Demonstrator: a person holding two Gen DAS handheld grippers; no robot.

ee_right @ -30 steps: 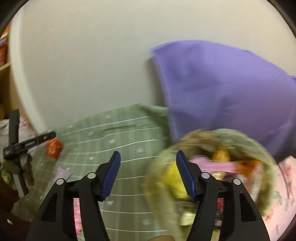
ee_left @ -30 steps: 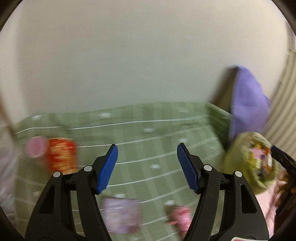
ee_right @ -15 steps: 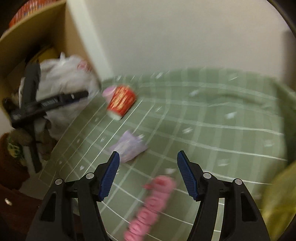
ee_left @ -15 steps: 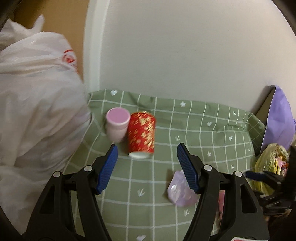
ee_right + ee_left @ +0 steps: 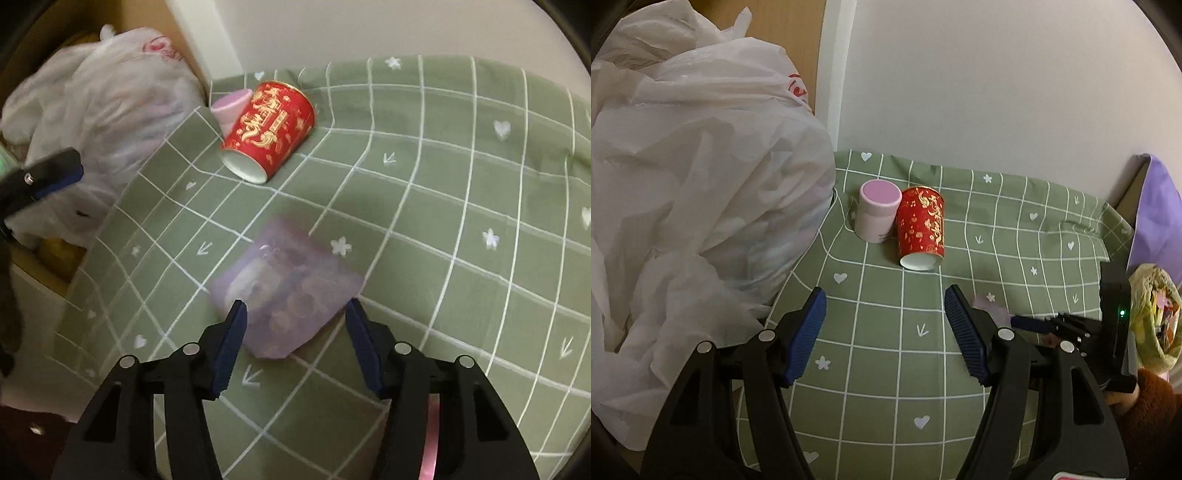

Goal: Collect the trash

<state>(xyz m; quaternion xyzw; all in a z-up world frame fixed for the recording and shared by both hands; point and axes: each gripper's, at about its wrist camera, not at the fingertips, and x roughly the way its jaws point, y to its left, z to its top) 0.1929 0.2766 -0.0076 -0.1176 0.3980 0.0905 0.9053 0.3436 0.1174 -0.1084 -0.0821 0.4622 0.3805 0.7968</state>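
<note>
Mid-task: my right gripper (image 5: pixel 293 332) closing round purple wrapper (image 5: pixel 284 291), lower centre, not yet pinched; left gripper (image 5: pixel 884 328) wide, empty; red cup (image 5: pixel 921 225), pink tub (image 5: pixel 877 210) uncollected, upper centre.

A green checked cloth (image 5: pixel 443 221) covered the tabletop. A pale purple packet (image 5: pixel 291 295) lay on it just ahead of the right gripper (image 5: pixel 293 347); farther ahead a red cup (image 5: pixel 269 129) lay on its side, touching a pink container (image 5: pixel 879 210).

Home bedroom: checked green bedspread (image 5: pixel 1015 236), purple pillow (image 5: pixel 1161 218).
</note>
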